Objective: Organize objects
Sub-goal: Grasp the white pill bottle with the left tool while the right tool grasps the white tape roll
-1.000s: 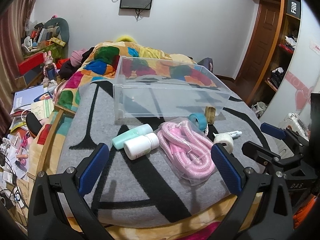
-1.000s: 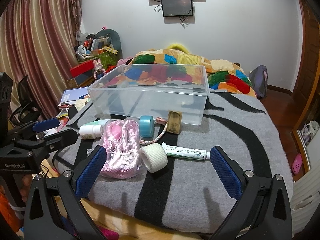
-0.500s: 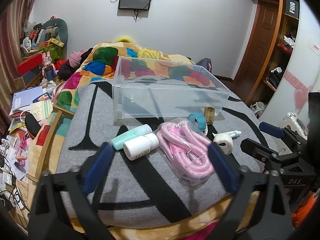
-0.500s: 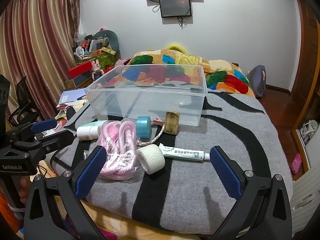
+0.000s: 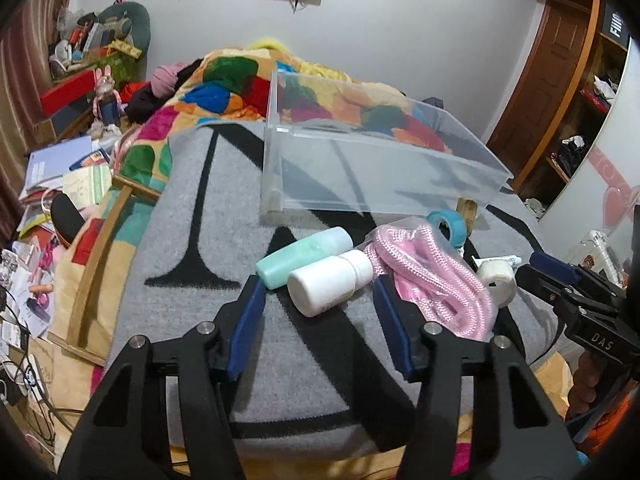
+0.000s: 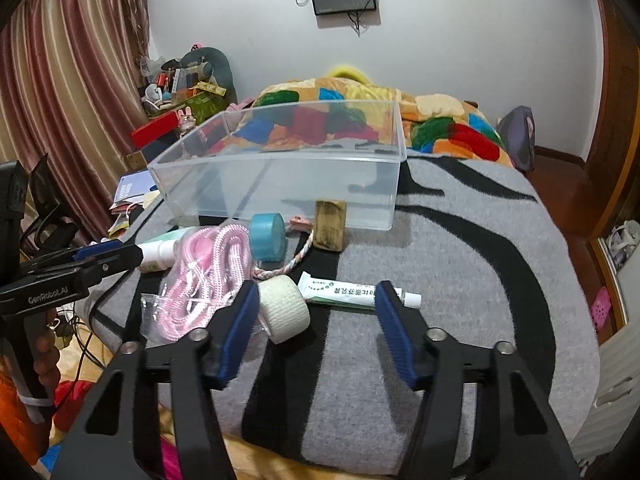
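A clear plastic bin (image 5: pixel 380 172) (image 6: pixel 280 184) stands empty on the grey blanket. In front of it lie a white bottle (image 5: pixel 328 286), a mint bottle (image 5: pixel 304 250), a bagged pink rope (image 5: pixel 432 276) (image 6: pixel 204 276), a blue tape roll (image 6: pixel 267 236), a wooden block (image 6: pixel 330 228), a white gauze roll (image 6: pixel 285 308) and an ointment tube (image 6: pixel 352 292). My left gripper (image 5: pixel 318 300) is open, its fingers either side of the white bottle, just short of it. My right gripper (image 6: pixel 316 312) is open, low over the gauze roll and tube.
The grey blanket (image 6: pixel 460 280) covers the bed end; a colourful quilt (image 6: pixel 440 128) lies behind the bin. Cluttered floor and papers (image 5: pixel 48 200) sit to the left. A wooden wardrobe (image 5: pixel 560 80) stands at right. A braided cord (image 6: pixel 296 256) lies by the tape.
Both grippers have moved forward and down toward the objects and their jaws have narrowed. The left now frames the white bottle; the right is close over the gauze roll and tube.
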Demonstrator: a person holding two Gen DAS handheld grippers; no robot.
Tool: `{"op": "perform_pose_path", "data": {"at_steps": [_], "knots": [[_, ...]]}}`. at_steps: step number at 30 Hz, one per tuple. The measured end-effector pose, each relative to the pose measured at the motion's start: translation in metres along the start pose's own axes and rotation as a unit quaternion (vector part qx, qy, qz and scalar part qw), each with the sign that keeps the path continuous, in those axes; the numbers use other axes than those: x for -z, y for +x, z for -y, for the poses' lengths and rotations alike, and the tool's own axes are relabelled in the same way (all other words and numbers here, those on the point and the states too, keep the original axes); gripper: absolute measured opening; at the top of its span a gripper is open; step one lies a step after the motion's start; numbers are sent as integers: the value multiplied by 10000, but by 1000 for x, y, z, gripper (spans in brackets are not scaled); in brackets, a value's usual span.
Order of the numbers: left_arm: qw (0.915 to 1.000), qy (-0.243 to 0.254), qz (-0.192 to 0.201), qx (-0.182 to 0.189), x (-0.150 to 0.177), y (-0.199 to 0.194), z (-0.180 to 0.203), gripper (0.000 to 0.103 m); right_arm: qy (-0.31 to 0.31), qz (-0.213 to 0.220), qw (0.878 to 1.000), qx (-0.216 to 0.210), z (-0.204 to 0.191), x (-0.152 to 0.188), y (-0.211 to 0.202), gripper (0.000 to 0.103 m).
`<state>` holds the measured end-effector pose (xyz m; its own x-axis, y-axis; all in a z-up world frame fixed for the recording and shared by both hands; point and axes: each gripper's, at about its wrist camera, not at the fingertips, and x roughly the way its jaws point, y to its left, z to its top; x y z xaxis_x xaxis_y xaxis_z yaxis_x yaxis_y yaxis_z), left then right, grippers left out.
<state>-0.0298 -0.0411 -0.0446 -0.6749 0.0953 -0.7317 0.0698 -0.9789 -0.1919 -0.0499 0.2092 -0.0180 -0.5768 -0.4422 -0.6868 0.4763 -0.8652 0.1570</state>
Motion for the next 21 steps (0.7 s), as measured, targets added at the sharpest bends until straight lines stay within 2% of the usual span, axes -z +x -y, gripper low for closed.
{"op": "perform_pose_path", "data": {"at_steps": [6, 15, 16, 19, 21], "knots": [[9995, 69, -304, -7, 2, 24, 4, 56, -48, -77, 9998, -204, -3, 1, 6, 50], [9997, 64, -238, -8, -8, 37, 6, 56, -222, -218, 9989, -352, -14, 4, 13, 50], [9997, 55, -219, -15, -8, 36, 6, 55, -222, -239, 9989, -342, -14, 6, 15, 48], [9998, 76, -156, -97, -4, 34, 6, 54, -213, -318, 9988, -321, -14, 7, 18, 25], [9999, 61, -122, -96, -2, 30, 6, 54, -168, -295, 9989, -325, -11, 7, 17, 23]]}}
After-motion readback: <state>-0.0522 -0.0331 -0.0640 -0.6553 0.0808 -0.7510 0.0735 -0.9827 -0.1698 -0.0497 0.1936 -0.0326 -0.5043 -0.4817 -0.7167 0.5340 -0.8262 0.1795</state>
